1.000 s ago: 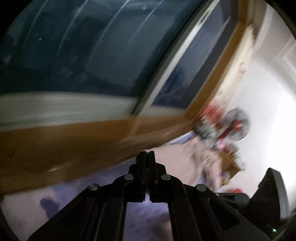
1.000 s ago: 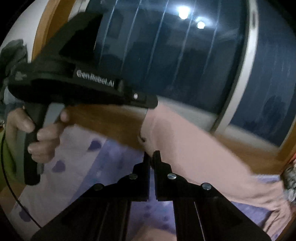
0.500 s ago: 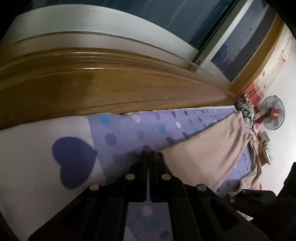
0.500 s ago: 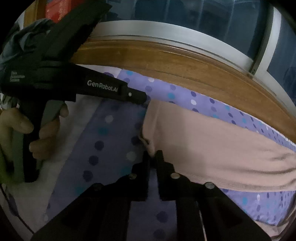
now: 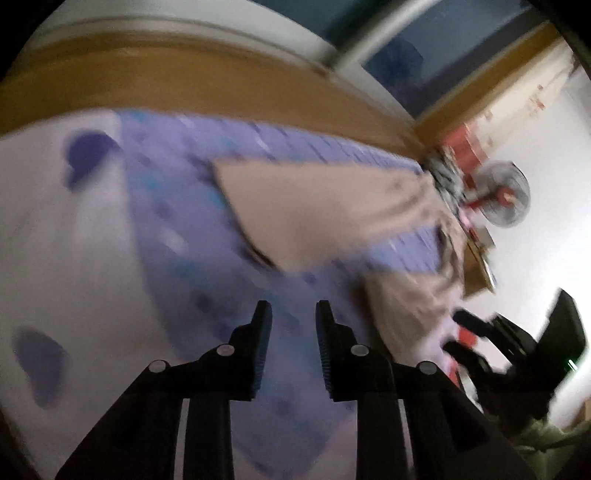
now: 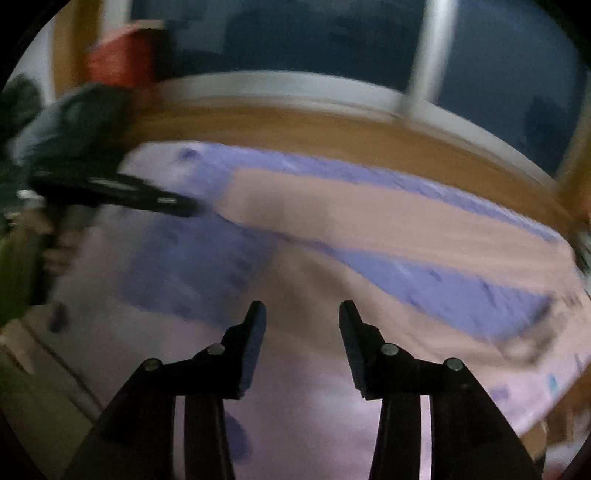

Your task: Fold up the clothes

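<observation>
A pale pink garment (image 5: 314, 210) lies spread flat on a purple dotted bedsheet (image 5: 192, 258), its long leg running along the wooden bed edge. My left gripper (image 5: 293, 314) is open, nothing between its fingers, hovering over the sheet short of the garment's near corner. In the right wrist view the same pink garment (image 6: 369, 221) stretches across the sheet, a second part of it below. My right gripper (image 6: 303, 312) is open and holds nothing, above the cloth. The left gripper (image 6: 129, 195) shows at the left there, held by a hand. Both views are blurred.
A wooden bed frame (image 5: 184, 81) and a dark window (image 6: 295, 33) run behind the bed. A standing fan (image 5: 508, 197) and cluttered items sit at the far end. A white cover with dark hearts (image 5: 44, 221) lies beside the purple sheet. The right gripper (image 5: 517, 350) shows at the lower right.
Both grippers have opened and let go of the pink garment, which now lies flat on the sheet. Both have pulled back from it.
</observation>
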Action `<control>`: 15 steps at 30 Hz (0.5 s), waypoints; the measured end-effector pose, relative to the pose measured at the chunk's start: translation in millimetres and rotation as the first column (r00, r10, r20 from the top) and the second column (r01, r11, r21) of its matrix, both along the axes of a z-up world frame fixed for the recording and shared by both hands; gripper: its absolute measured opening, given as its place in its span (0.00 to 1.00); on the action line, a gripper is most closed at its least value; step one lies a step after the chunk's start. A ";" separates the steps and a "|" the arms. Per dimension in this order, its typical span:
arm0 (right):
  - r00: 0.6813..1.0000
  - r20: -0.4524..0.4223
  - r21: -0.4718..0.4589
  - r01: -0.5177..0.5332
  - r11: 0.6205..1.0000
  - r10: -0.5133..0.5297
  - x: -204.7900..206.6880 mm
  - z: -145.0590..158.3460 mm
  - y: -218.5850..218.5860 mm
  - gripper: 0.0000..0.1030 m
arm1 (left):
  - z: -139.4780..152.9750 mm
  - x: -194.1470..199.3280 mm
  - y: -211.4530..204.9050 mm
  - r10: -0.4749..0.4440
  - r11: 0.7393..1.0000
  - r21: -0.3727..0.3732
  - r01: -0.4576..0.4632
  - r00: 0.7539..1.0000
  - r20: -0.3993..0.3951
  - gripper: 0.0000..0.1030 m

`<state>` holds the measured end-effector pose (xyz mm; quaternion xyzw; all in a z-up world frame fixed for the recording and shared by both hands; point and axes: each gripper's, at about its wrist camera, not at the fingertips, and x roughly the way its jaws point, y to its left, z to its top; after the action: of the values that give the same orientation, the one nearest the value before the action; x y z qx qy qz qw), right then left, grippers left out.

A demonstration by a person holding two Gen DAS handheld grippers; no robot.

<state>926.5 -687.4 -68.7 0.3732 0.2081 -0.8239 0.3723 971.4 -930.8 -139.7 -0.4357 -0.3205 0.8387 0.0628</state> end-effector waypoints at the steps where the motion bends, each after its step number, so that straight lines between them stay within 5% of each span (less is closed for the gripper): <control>1: 0.999 0.018 -0.011 0.034 0.999 -0.034 -1.5 -2.9 9.6 0.40 | -2.0 -1.8 10.9 -0.031 0.999 0.023 0.031 1.000 0.004 0.23; 5: 0.982 0.093 -0.047 0.172 0.984 -0.167 -7.6 -14.5 47.8 0.40 | -3.2 -6.2 45.7 -0.125 0.990 0.074 0.123 0.992 0.014 0.23; 15: 0.936 0.129 -0.089 0.339 0.937 -0.326 -13.1 -24.7 89.9 0.40 | 1.2 -16.2 110.6 -0.264 0.953 -0.140 0.267 0.964 0.037 0.24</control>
<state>913.4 -597.4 -93.4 0.4279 0.0752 -0.8628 0.2586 955.2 -820.2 -138.5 -0.4854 -0.1984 0.8398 0.1407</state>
